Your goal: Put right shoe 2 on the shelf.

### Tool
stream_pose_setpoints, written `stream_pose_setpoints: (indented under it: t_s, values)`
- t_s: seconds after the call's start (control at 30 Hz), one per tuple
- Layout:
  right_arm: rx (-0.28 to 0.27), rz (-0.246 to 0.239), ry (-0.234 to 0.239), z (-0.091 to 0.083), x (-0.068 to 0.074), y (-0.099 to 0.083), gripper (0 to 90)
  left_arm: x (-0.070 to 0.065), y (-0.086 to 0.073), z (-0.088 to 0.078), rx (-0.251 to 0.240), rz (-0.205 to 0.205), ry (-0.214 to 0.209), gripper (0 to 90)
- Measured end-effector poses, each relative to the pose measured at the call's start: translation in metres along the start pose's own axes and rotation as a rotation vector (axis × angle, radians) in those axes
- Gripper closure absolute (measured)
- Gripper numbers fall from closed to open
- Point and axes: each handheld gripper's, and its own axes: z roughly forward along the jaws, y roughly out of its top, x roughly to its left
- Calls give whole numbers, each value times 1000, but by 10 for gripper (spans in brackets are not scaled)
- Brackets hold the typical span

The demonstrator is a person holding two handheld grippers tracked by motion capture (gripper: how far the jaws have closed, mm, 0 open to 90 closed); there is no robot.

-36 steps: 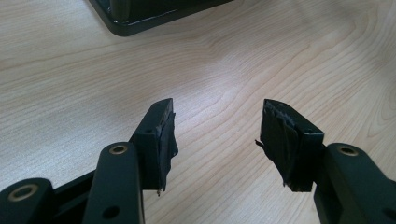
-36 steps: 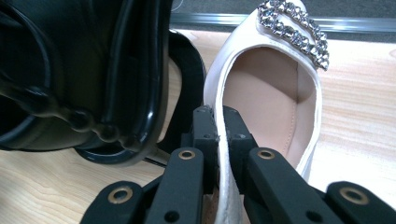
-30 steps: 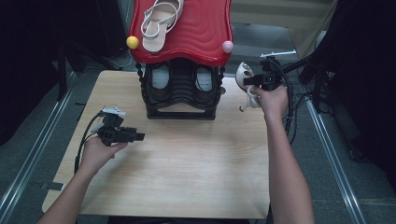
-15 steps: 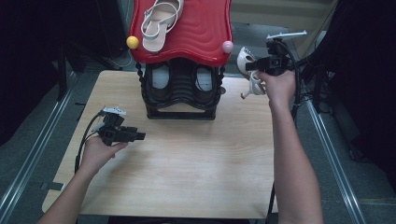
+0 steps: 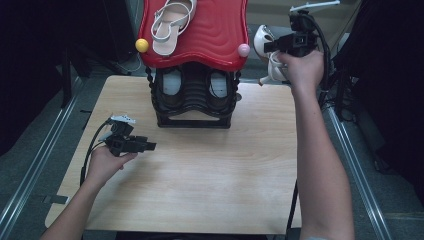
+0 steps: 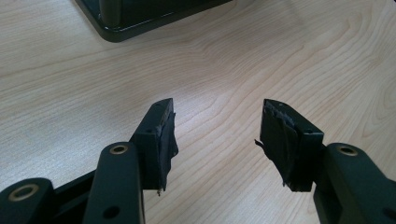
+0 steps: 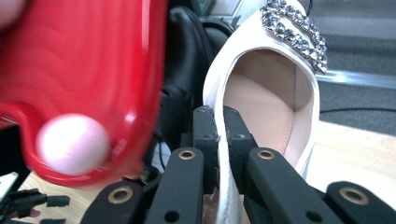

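Note:
My right gripper [image 5: 270,46] is shut on the side wall of a white shoe [image 5: 265,56] with a jewelled strap, held in the air just right of the red top shelf [image 5: 215,35] of a black shoe rack [image 5: 194,97]. In the right gripper view the jaws pinch the white shoe [image 7: 275,93] at its edge [image 7: 221,126], beside the red shelf [image 7: 79,60] and its pink knob [image 7: 70,143]. A matching white sandal [image 5: 172,22] lies on the shelf. My left gripper [image 5: 150,146] rests open low over the wooden table [image 5: 210,170], jaws [image 6: 217,135] empty.
Two dark shoes [image 5: 172,82] sit inside the rack's lower tier. A yellow knob [image 5: 142,45] and a pink knob [image 5: 243,50] mark the red shelf's front corners. Metal rails [image 5: 30,165] run along both table sides. The rack's base [image 6: 140,18] lies ahead of the left jaws.
My right hand has lifted the white shoe from beside the rack's middle up to the level of the red shelf. The left hand has stayed put.

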Motion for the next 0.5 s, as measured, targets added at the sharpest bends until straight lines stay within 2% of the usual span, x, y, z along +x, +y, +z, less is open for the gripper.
stream_pose_setpoints:
  t_s: [0.23,0.5]
  values:
    - [-37,-30,-1,-18,16,24,884,-1,0,0,-6,2,2,456]
    - [-74,-79,3,-32,45,50,884,-2,0,0,-1,8,-2,457]
